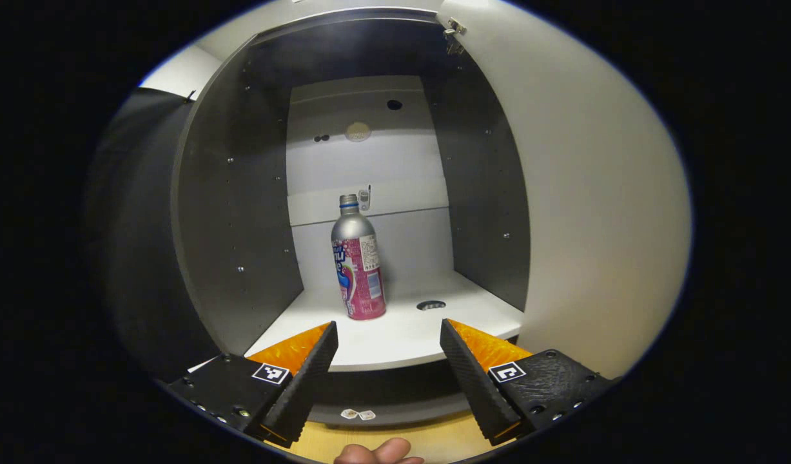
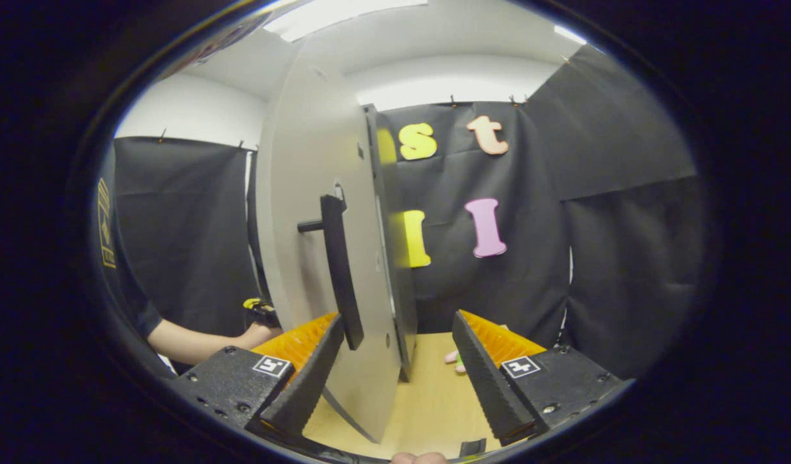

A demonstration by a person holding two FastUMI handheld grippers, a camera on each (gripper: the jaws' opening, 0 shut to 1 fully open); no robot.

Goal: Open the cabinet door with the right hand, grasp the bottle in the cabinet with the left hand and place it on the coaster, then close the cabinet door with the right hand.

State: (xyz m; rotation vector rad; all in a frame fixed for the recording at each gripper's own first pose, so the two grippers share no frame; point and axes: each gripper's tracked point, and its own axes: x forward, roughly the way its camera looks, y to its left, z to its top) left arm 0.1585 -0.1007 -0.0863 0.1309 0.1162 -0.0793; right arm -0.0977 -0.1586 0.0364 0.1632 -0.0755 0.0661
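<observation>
A silver bottle with a pink label (image 1: 358, 264) stands upright on the white cabinet floor (image 1: 401, 335), inside the grey cabinet. My left gripper (image 1: 389, 338) is open in front of the cabinet's lower edge, short of the bottle, which sits slightly left of the gap between the fingers. The cabinet door (image 1: 595, 193) is swung open at the right of the left gripper view. In the right gripper view the door (image 2: 305, 212) stands edge-on with its dark bar handle (image 2: 338, 270). My right gripper (image 2: 395, 338) is open around the door's edge, the handle just by its left finger.
A person's forearm (image 2: 198, 341) reaches in behind the door at left. A wooden tabletop (image 2: 434, 399) lies below, with small pink and green pieces (image 2: 455, 359) on it. A round hole (image 1: 430, 305) marks the cabinet floor right of the bottle. Black cloth walls close the booth.
</observation>
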